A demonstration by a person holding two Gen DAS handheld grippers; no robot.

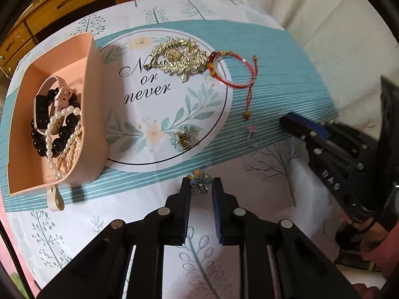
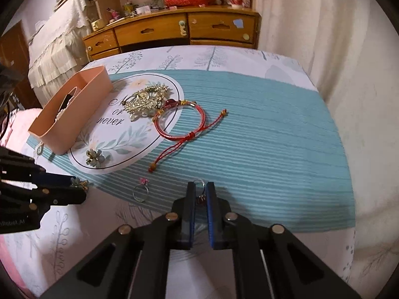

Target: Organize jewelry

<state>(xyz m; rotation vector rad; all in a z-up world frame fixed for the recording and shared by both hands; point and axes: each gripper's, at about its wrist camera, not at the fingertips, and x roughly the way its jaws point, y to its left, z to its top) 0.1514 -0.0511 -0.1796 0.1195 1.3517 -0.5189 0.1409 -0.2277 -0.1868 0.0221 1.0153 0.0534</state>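
Pinching a small grey-blue flower-shaped hair clip (image 1: 198, 183) just off the near edge of the teal striped mat (image 1: 286, 74), the left tongs (image 1: 201, 186) are closed on it. Beside them the right tongs (image 2: 200, 194) are clamped on a thin silver ring with a dark red stone (image 2: 201, 192) (its band pokes above the tips) at that same mat edge. A peach plastic box (image 1: 96, 94) of bracelets stands at the mat's left end.
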